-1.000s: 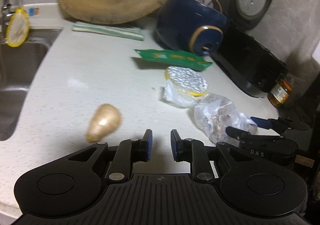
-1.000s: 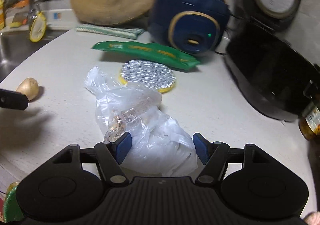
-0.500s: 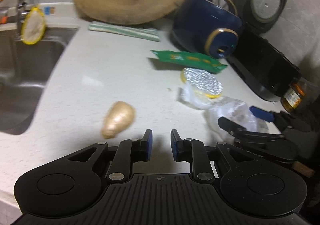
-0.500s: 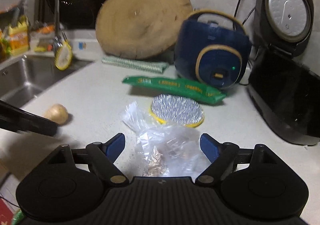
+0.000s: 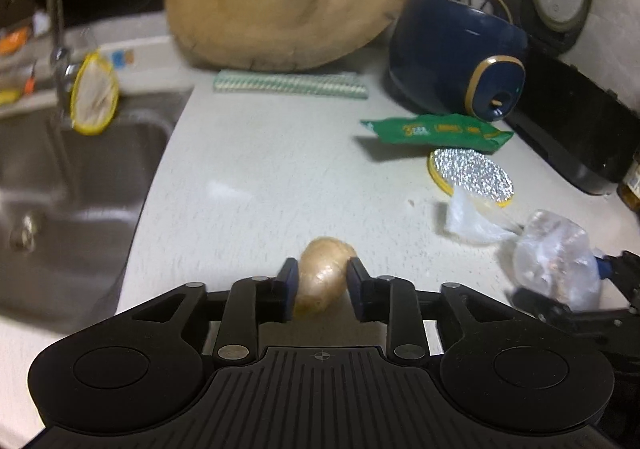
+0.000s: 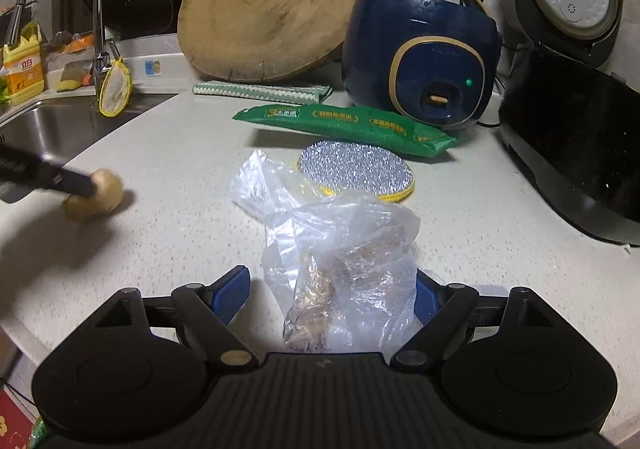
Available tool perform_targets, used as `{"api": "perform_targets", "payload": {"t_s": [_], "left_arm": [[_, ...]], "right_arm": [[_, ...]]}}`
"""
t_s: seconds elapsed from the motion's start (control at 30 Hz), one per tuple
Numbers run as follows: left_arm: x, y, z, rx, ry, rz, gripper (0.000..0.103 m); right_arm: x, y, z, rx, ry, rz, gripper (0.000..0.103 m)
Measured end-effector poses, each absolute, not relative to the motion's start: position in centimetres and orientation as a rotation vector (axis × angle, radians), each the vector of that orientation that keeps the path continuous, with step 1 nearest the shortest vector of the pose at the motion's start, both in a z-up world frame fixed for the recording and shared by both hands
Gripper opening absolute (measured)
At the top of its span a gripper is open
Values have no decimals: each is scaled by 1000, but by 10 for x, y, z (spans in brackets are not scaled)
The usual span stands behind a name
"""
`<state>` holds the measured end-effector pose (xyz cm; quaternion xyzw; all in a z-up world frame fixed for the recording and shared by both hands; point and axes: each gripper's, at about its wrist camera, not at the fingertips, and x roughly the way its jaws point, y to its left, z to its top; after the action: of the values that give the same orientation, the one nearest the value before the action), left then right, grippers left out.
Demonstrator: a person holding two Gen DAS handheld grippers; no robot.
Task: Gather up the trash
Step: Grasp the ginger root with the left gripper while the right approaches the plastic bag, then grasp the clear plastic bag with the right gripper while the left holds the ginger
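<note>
A small tan potato-like lump [image 5: 322,274] lies on the white counter [image 5: 256,169], between the fingers of my left gripper [image 5: 322,291]; the jaws are slightly apart around it, with small gaps on both sides. It also shows in the right wrist view [image 6: 95,197] with a left finger across it. A crumpled clear plastic bag [image 6: 344,261] with brown scraps sits between the wide-open fingers of my right gripper [image 6: 326,295]. A green wrapper [image 6: 344,125] and a foil-topped yellow lid [image 6: 355,169] lie further back.
A steel sink [image 5: 60,185] with a faucet lies to the left. A round wooden board [image 6: 272,5], a striped cloth [image 6: 260,90], a blue cooker [image 6: 420,53] and a black open cooker [image 6: 572,137] line the back and right. A jar [image 5: 632,185] stands at far right.
My left gripper has moved forward and left, and its jaws have opened around the potato-like lump. My right gripper has pulled back and risen slightly, staying wide around the bag.
</note>
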<state>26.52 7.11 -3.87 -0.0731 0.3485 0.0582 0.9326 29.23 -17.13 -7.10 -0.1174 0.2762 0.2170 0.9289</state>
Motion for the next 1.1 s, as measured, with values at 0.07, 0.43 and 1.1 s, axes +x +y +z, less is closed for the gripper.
{"api": "perform_targets", "payload": {"t_s": [0.07,0.43,1.1], "left_arm": [[273,71,-39,-135,711,92,39],[296,60,-57,-63,778,82,42],[255,50,-53,-205,816,28,42]], "right_arm": [[289,-173,-72,-246,566,446,83],[277,-183,-69,-228,543,468,84],[295,-197,-77,-99,631,417,92]]}}
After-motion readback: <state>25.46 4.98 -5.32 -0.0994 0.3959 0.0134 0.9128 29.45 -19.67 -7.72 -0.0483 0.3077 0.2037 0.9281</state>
